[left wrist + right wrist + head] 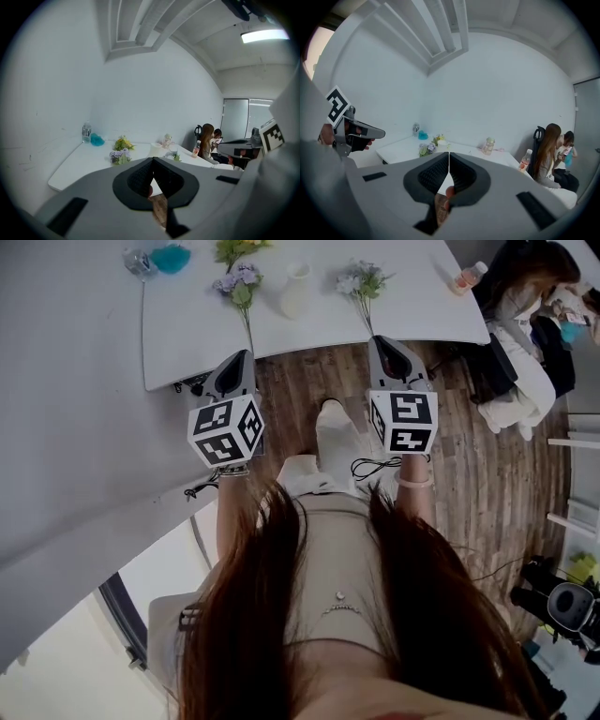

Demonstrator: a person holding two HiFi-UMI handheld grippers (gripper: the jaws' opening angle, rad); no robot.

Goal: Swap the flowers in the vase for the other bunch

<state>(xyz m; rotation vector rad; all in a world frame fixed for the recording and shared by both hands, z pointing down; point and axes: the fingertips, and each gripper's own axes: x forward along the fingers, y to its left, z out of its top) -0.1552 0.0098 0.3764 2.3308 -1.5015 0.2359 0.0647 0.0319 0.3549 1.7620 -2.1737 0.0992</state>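
On the white table [187,324], the white vase [294,289] is standing between a purple bunch [238,282] and a pale bunch [361,279], both lying flat outside it. A clear bottle [139,261] is standing at the far corner. The left gripper [242,355] and right gripper [380,339] are hovering at the near edge, jaws closed on nothing.

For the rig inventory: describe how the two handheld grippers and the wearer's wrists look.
The left gripper and right gripper match: grey wedge-shaped shells, black ribbed pads lining the jaws, a white cube with black square markers. A pale bangle circles the right wrist.
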